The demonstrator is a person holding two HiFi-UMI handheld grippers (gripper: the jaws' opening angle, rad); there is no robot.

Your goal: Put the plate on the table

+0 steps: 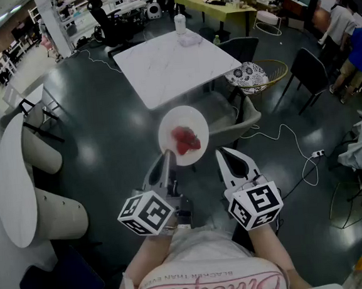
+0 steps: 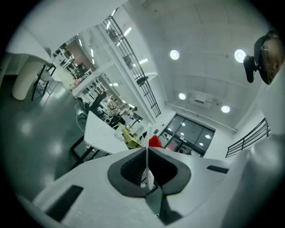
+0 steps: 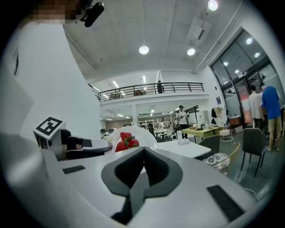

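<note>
A white plate (image 1: 167,128) carrying red strawberries (image 1: 186,140) hangs in the air over the dark floor, short of the white square table (image 1: 174,62). My left gripper (image 1: 166,154) is shut on the plate's near-left rim. In the left gripper view the plate (image 2: 147,153) shows edge-on between the jaws, with a strawberry (image 2: 154,141) above it. My right gripper (image 1: 223,153) hovers just right of the plate, shut with nothing in it. In the right gripper view the plate (image 3: 138,132) and strawberries (image 3: 127,141) lie to the left, beyond the right gripper (image 3: 142,149).
A bottle (image 1: 180,23) and a cloth stand at the table's far edge. Chairs ring its right side: a wicker one with a patterned cushion (image 1: 247,76) and a black one (image 1: 307,70). A cable and power strip (image 1: 317,154) lie on the floor. People (image 1: 358,46) stand at right.
</note>
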